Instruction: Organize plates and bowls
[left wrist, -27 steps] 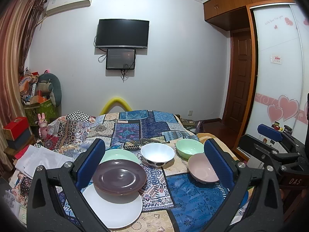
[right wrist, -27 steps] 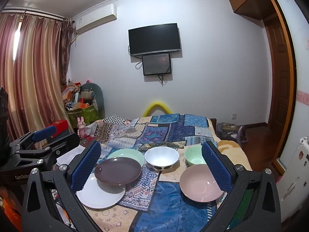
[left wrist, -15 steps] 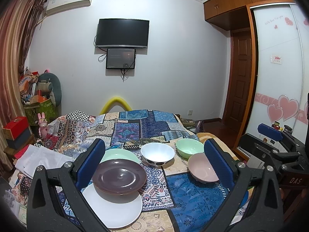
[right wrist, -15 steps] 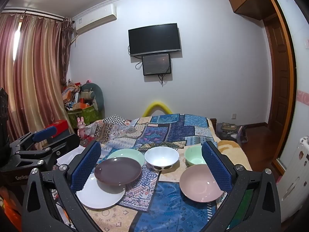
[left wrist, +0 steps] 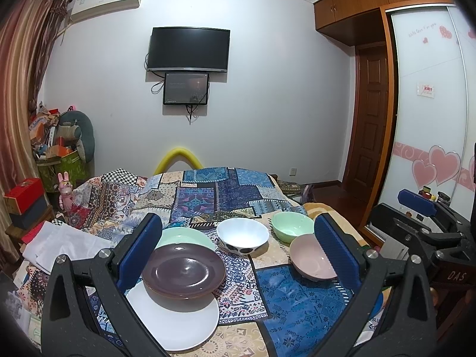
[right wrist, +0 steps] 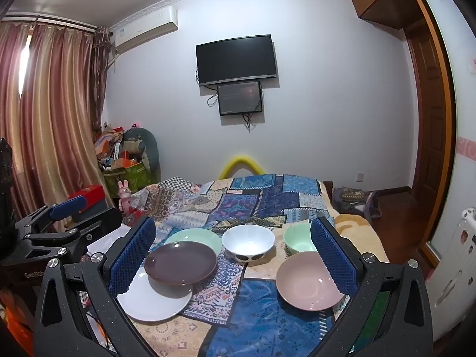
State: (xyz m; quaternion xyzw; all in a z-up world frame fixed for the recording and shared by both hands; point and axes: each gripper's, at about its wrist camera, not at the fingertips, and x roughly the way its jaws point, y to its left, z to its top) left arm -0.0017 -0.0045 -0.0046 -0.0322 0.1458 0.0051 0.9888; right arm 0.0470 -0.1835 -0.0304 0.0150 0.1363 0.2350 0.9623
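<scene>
On the patchwork-covered bed (left wrist: 297, 300) a dark brown plate (left wrist: 184, 271) rests on a white plate (left wrist: 175, 318), with a pale green plate (left wrist: 181, 234) behind. To the right stand a white spotted bowl (left wrist: 242, 235), a mint green bowl (left wrist: 292, 226) and a pink bowl (left wrist: 312, 260). My left gripper (left wrist: 238, 247) is open and empty, held above the near edge. My right gripper (right wrist: 232, 250) is open and empty too. The right wrist view shows the brown plate (right wrist: 181, 262), white plate (right wrist: 151, 300), white bowl (right wrist: 247, 241), green bowl (right wrist: 298, 241) and pink bowl (right wrist: 309, 279).
A folded white cloth (left wrist: 59, 247) lies at the bed's left edge. Boxes (left wrist: 25, 202) and a cluttered green bin (left wrist: 64, 166) stand at the left wall. A wardrobe with sliding doors (left wrist: 428, 119) and a wooden door (left wrist: 369, 125) are on the right.
</scene>
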